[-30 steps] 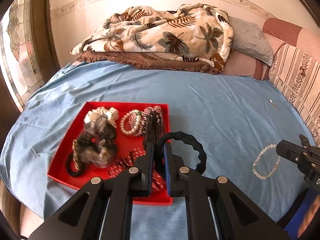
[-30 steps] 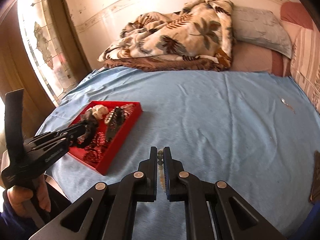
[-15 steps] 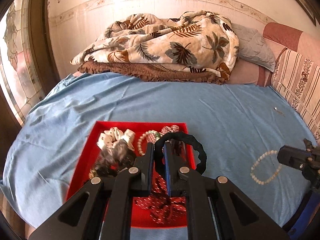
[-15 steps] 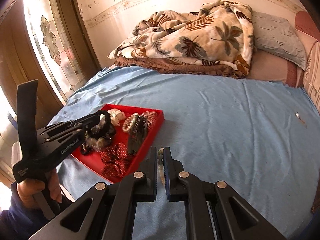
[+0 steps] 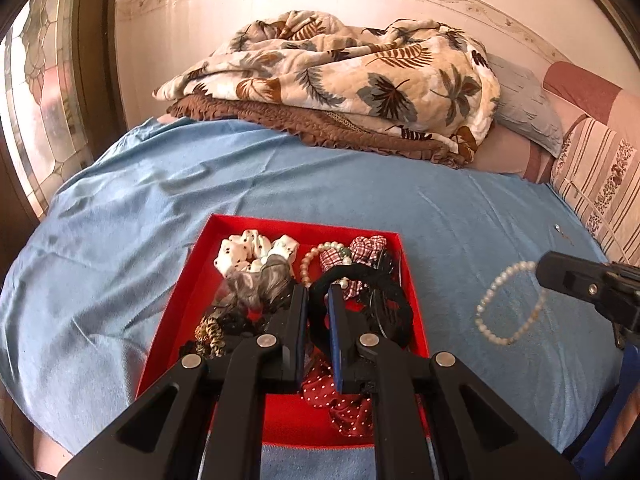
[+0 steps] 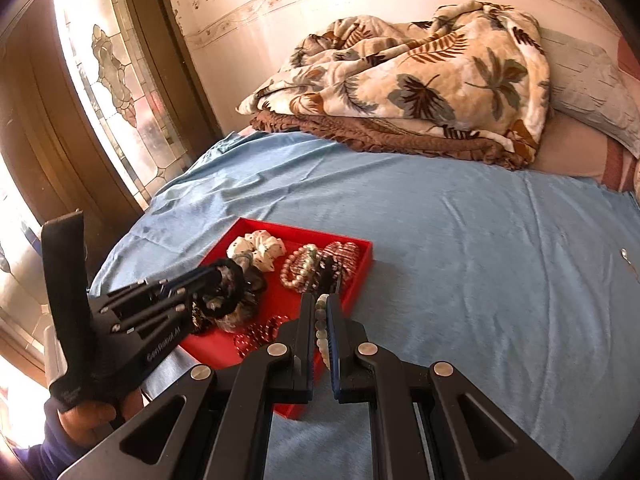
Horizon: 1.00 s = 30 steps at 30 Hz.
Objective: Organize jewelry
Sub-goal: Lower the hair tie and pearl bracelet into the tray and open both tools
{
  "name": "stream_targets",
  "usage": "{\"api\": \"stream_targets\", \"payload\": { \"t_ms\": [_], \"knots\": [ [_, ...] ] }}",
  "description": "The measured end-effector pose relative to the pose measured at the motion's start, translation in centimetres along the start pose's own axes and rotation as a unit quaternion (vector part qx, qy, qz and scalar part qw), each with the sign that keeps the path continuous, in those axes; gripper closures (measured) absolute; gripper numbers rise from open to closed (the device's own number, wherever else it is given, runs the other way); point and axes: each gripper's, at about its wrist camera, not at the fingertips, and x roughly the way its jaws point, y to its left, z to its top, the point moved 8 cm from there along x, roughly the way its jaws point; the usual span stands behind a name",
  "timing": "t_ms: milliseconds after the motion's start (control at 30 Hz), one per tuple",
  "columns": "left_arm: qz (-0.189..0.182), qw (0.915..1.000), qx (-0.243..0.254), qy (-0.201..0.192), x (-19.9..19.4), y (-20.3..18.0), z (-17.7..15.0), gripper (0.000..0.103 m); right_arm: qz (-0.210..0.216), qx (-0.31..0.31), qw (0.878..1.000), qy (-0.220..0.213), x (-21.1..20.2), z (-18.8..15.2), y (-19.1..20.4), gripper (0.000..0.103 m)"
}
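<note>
Both claws grip rings (tray (image 5: 208, 272) below left).

Warm daylight, strong fisheye warp

Sun pours through the stained-glass window (image 6: 108, 80) at the left, blown out to white glare along the right wrist view's left edge. The blue bedsheet (image 5: 400, 208) is evenly lit, its wrinkles casting soft shadows. Both views bend sharply toward dark, vignetted corners; focus is sharp at centre and softens at the rims.
</note>
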Motion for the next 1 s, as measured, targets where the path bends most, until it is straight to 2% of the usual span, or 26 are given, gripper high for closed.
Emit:
{"api": "stream_targets", "payload": {
  "t_ms": [400, 1000],
  "knots": [
    [0.014, 0.9996, -0.013, 0.021, 0.2, 1.7, -1.5, 0.093, 0.018, -0.027, 0.999, 0.007, 2.3, 1.6, 2.8, 0.096],
    [0.012, 0.9992, -0.02, 0.031, 0.6, 2.5, -2.3, 0.093, 0.02, -0.033, 0.999, 0.02, 4.3, 2.2, 3.5, 0.096]
  ]
}}
